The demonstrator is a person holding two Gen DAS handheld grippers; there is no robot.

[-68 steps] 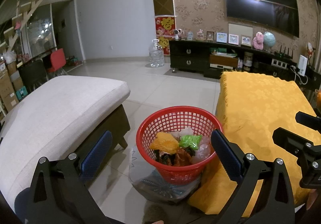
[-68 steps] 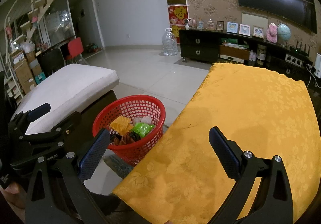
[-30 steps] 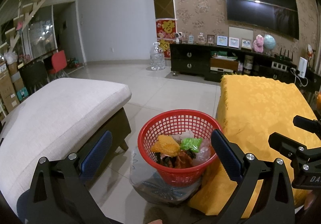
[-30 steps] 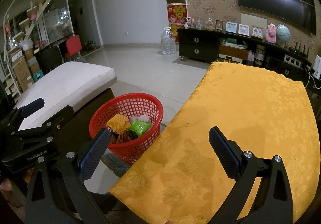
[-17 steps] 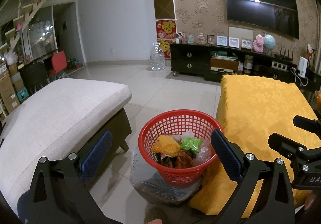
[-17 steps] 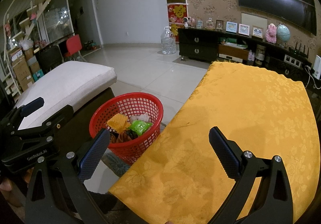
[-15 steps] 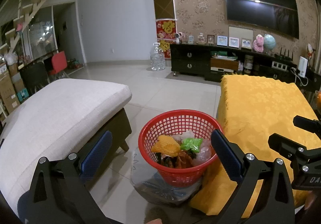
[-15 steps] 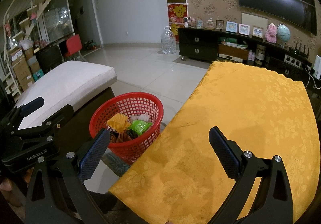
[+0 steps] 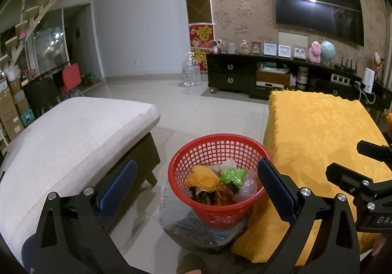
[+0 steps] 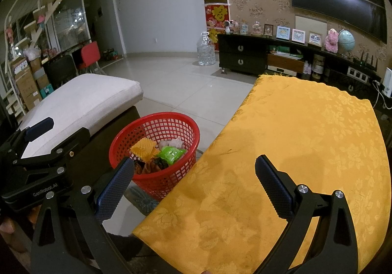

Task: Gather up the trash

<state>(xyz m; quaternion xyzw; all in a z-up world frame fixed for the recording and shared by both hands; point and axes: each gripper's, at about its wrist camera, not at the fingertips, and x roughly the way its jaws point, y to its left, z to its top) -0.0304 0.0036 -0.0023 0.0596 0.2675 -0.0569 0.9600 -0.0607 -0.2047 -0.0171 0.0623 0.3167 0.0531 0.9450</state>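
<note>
Hovering with jaws wide apart and nothing between them, left gripper aimed down at red mesh basket on the tiled floor, blue textured pads framing the basket from either side

Standing between white cushioned ottoman and table draped in yellow floral cloth, basket touching or just beside the hanging cloth edge, resting on or against a clear plastic bag crumpled beneath it

Filling the basket already: yellow foam fruit net, green wrapper, white crumpled plastic, orange-brown scraps underneath; print on the green wrapper too small to read

Held over the near corner of the yellow cloth, right gripper likewise spread open and empty, cloth surface bare beneath it, basket seen past its left finger

Readable on the left gripper's body in the right wrist view: "GenRobot.AI"; on the right gripper's body in the left wrist view, only "DA" before the frame edge cuts it off

Farther back: red banner with gold Chinese characters, large water jug, dark TV cabinet lined with photo frames, wall television, globe, red chair
</note>
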